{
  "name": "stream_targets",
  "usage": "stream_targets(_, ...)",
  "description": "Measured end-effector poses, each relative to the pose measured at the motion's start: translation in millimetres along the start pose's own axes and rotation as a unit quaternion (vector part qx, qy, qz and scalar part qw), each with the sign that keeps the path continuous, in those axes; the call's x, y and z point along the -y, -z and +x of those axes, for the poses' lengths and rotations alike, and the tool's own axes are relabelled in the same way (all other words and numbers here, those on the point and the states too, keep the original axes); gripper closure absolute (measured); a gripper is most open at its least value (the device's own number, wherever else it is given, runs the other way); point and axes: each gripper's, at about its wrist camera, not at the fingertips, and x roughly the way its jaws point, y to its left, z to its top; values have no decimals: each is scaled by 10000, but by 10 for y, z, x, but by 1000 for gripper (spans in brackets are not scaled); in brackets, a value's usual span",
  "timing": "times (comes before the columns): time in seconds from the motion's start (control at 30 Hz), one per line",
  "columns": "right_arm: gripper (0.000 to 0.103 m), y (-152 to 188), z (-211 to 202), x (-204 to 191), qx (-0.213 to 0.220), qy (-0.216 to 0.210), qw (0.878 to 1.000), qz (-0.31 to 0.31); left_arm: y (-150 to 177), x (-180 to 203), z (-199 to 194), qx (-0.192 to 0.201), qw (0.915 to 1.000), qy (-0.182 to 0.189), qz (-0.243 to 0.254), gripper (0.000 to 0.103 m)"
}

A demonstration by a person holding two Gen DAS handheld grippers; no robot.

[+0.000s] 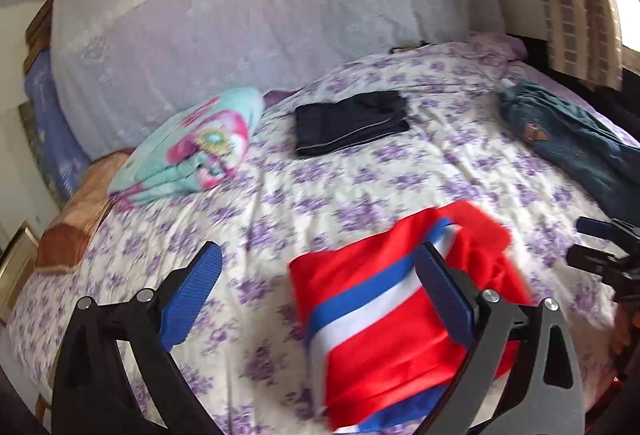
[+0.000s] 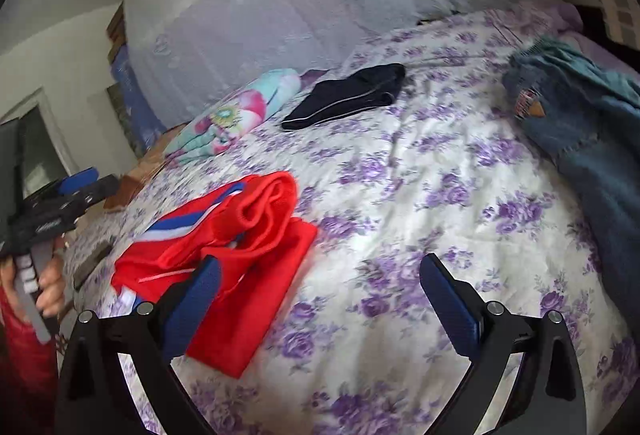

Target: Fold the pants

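Item: red pants (image 2: 224, 259), roughly folded on the bed (image 2: 420, 235), at ten o'clock of the right tool (image 2: 320, 299); both tools wide open, empty. Left tool (image 1: 320, 291) nearer, pants at its four o'clock; stripe runs eight-to-two.

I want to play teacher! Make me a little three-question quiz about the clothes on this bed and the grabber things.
1. True or false: the left hand-held gripper is clamped on the red pants.
2. Which garment lies folded near the middle of the bed? A) black pants B) blue jeans C) floral blanket
3. Fill in: the red pants carry a blue and ____ stripe.

Key
1. False. Its jaws stand wide open, and so do those of the right hand-held gripper; the red pants lie loose on the bedsheet.
2. A
3. white
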Motion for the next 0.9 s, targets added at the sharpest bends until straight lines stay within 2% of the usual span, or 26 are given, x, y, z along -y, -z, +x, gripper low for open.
stream_targets(0.1, 4, -4, 62, -263, -257, -446, 9981, -349, 226, -258, 228, -347, 9987, -331, -159, 8)
stream_targets(0.17, 17, -46, 175, -429, -370, -581, 9960, -571, 363, -328, 378, -568, 9971, -431, -258, 8)
stream_targets(0.2, 21, -62, 241, -508, -452, -548, 9949, -722, 421, -347, 440, -679, 9965, -367, -328, 8)
stream_targets(0.23, 29, -83, 322, -595, -529, -541, 9930, -908, 463, -349, 483, -735, 9961, -306, -382, 8)
stream_targets(0.3, 37, -113, 464, -734, -697, -541, 9887, -1209, 503, -346, 485, -642, 9964, -369, -403, 8)
stream_targets(0.4, 47, -161, 678, -853, -874, -201, 9831, -1595, 493, -328, 477, -572, 9971, -322, -385, 8)
stream_targets(0.47, 68, -146, 747, -881, -980, -73, 9793, -1770, 485, -310, 492, -555, 9975, -253, -364, 8)
stream_targets(0.5, 72, -124, 751, -873, -1033, 43, 9771, -1860, 491, -305, 493, -543, 9977, -245, -337, 8)
stream_targets(0.53, 80, -101, 729, -829, -1144, -4, 9763, -1838, 499, -307, 491, -530, 9978, -215, -321, 8)
stream_targets(0.63, 90, -15, 557, -576, -1334, 19, 9797, -1497, 538, -332, 475, -485, 9983, 44, -319, 7)
stream_targets(0.73, 89, -3, 473, -297, -1504, -360, 9854, -705, 595, -334, 500, -402, 9986, 165, -315, 5)
stream_targets(0.83, 82, -117, 390, -114, -1233, -977, 9871, 282, 630, -365, 524, -383, 9980, 267, -430, 5)
stream_targets(0.87, 63, -182, 379, -81, -1124, -1172, 9852, 550, 633, -383, 527, -414, 9973, 338, -501, 5)
stream_targets(0.9, 52, -250, 382, -72, -1027, -1311, 9833, 737, 636, -397, 527, -442, 9967, 398, -555, 5)
